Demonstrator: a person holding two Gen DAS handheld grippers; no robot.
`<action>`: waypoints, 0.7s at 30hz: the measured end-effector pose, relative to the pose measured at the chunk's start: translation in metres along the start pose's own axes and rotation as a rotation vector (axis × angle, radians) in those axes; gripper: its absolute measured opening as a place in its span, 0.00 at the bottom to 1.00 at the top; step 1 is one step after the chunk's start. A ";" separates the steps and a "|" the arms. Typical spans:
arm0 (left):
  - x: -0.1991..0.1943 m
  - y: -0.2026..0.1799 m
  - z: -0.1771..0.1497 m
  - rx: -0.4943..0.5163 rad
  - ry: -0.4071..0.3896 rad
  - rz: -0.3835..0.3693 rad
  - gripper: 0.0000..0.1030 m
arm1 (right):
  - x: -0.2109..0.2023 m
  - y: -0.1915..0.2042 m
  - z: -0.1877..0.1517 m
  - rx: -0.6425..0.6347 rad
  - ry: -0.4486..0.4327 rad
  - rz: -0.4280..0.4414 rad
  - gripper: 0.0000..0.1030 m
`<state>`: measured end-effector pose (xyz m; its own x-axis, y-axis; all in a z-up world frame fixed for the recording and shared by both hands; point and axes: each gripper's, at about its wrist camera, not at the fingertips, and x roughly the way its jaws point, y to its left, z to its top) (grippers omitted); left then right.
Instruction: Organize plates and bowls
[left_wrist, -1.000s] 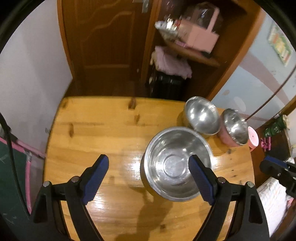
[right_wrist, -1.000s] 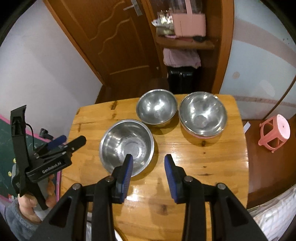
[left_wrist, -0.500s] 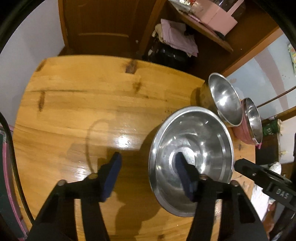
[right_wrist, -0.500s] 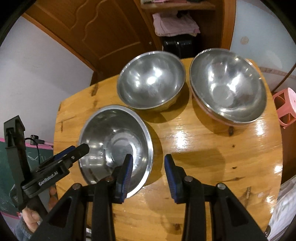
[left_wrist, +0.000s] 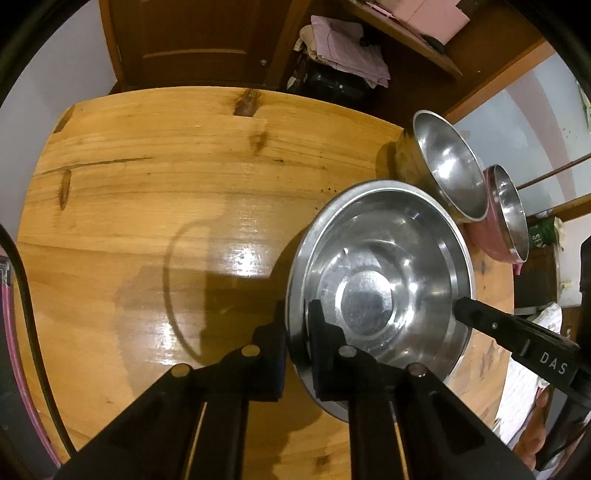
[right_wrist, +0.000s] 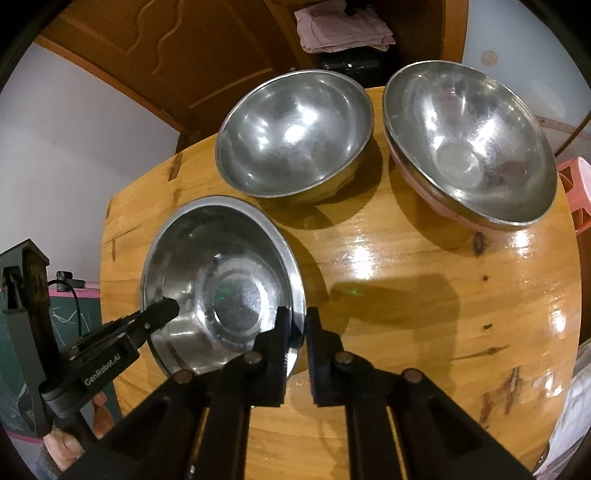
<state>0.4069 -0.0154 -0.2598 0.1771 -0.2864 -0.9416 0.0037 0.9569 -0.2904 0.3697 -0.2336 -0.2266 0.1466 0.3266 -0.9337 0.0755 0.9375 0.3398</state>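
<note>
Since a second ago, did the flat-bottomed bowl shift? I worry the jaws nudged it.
Cannot tell: the flat-bottomed bowl sits equally near the round bowl; both grippers descended, jaws just closing onto its rim.

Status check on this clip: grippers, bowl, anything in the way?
Left gripper and right gripper both shut on near bowl rim, opposite sides. Bowl on table. Two other bowls behind, clear.
</note>
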 end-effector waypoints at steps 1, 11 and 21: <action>-0.002 0.000 0.000 -0.002 -0.001 -0.002 0.08 | -0.002 0.000 -0.001 -0.002 -0.003 0.000 0.08; -0.061 -0.019 -0.023 0.038 -0.031 -0.027 0.08 | -0.050 0.004 -0.021 -0.017 -0.046 0.017 0.08; -0.147 -0.060 -0.082 0.120 -0.095 -0.078 0.08 | -0.144 0.008 -0.081 -0.033 -0.128 0.022 0.08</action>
<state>0.3000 -0.0346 -0.1182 0.2638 -0.3599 -0.8949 0.1372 0.9323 -0.3345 0.2698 -0.2634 -0.0988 0.2729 0.3311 -0.9033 0.0383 0.9344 0.3541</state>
